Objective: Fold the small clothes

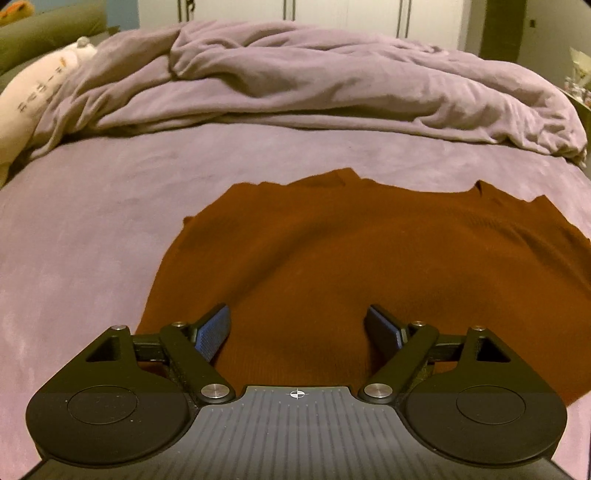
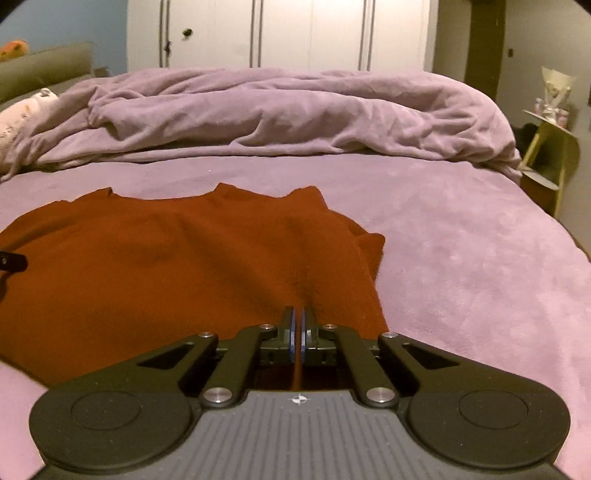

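Observation:
A rust-brown knit garment lies spread flat on the purple bed sheet, its neck end away from me. My left gripper is open, hovering over the garment's near edge with brown cloth between its blue pads. In the right wrist view the same garment fills the left half. My right gripper is shut on the garment's near right edge, with a thin fold of cloth pinched between the pads. A bit of the left gripper shows at the far left.
A crumpled purple duvet lies heaped across the back of the bed. A pale pillow sits at back left. A small yellow side table with items stands right of the bed. White wardrobe doors are behind.

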### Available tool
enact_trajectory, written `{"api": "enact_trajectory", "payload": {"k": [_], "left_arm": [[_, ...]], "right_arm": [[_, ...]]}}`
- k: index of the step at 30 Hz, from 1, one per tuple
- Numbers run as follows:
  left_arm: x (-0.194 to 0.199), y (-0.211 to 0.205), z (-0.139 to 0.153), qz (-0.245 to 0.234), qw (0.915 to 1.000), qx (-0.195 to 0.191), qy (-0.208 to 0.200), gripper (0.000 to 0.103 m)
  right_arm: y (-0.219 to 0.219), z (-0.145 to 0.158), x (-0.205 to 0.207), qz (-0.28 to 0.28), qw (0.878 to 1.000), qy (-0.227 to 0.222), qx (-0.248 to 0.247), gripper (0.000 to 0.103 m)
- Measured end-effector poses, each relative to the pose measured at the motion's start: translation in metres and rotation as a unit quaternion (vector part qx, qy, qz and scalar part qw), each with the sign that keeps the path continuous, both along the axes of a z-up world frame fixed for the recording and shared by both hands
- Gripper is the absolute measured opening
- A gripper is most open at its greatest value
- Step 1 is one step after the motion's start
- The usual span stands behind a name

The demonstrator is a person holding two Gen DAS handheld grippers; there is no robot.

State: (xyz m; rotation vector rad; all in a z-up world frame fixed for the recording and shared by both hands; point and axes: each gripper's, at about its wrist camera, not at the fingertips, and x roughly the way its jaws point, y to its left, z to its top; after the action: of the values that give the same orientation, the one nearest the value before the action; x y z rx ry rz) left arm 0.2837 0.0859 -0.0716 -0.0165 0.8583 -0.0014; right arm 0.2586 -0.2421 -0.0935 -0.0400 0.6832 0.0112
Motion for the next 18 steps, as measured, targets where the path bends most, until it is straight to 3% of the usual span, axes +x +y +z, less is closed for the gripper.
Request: {"api": "enact_trajectory", "payload": {"k": [6, 10, 13, 18], "left_arm": [[-0.011, 0.013, 0.004, 0.002, 0.9999, 0.009, 0.007, 0.087], [-0.018, 0.038, 0.002, 0.048, 0.9983, 0.030, 0.016, 0.087], [-0.029, 0.068, 0.003, 0.077, 0.9967, 0.001, 0.024, 0.092], [-0.044, 0.105, 0.004, 0.116, 0.9921, -0.021, 0.042, 0.092]], "right_arm": [[0.000, -0.006, -0.017, 0.012, 1.000, -0.004, 0.003, 0.002], [-0.001, -0.003, -0.020, 0.004, 1.000, 0.004, -0.030, 0.001], [0.009, 0.010, -0.024, -0.037, 0.997, 0.008, -0.074, 0.002], [0.016, 0.016, -0.046, -0.028, 0.998, 0.026, -0.046, 0.008]]}}
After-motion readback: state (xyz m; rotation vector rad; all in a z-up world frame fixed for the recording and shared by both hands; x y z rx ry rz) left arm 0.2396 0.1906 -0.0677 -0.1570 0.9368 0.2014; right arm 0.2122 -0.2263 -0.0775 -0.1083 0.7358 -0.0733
